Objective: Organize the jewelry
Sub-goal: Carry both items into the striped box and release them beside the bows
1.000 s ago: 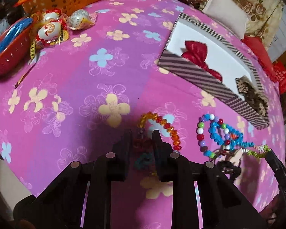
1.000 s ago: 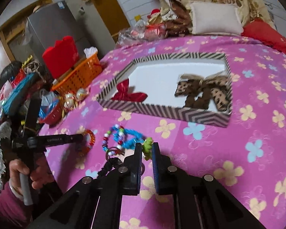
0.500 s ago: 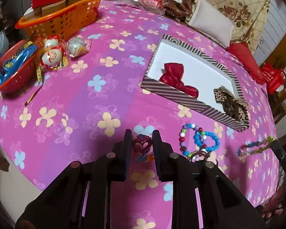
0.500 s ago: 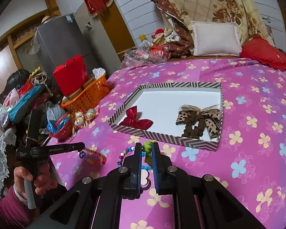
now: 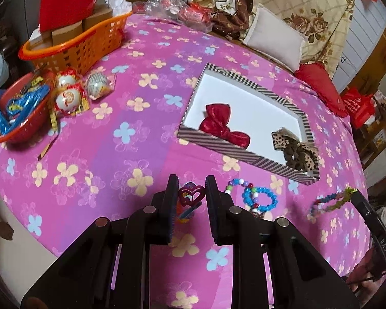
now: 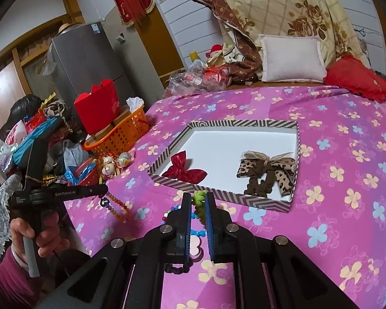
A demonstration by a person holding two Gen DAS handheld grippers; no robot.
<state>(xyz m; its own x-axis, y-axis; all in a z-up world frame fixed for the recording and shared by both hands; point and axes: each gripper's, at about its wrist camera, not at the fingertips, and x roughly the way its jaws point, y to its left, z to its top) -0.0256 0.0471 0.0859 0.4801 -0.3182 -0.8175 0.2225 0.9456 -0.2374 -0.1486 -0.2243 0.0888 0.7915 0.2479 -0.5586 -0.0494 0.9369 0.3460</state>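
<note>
My left gripper (image 5: 191, 191) is shut on an orange bead bracelet with a red heart charm (image 5: 191, 195), held above the pink flowered cloth; the bracelet hangs from it in the right wrist view (image 6: 117, 207). My right gripper (image 6: 198, 200) is shut on a green and multicoloured bead bracelet (image 6: 199, 198), also seen lifted at the right of the left wrist view (image 5: 330, 202). A blue and mixed bead bracelet (image 5: 260, 198) lies on the cloth. The striped box (image 5: 220, 144) holds a red bow (image 5: 222, 126) and a leopard bow (image 5: 294, 148).
An orange basket (image 5: 77, 41) with boxes, a red bowl (image 5: 15, 128) and wrapped eggs (image 5: 69, 97) stand at the left. Pillows (image 6: 292, 58) and a blanket lie beyond the box. A small pink charm on a black chain (image 6: 194, 251) lies under my right gripper.
Both grippers have risen and pulled back from the cloth, each carrying its bracelet. The blue bead bracelet stays on the cloth.
</note>
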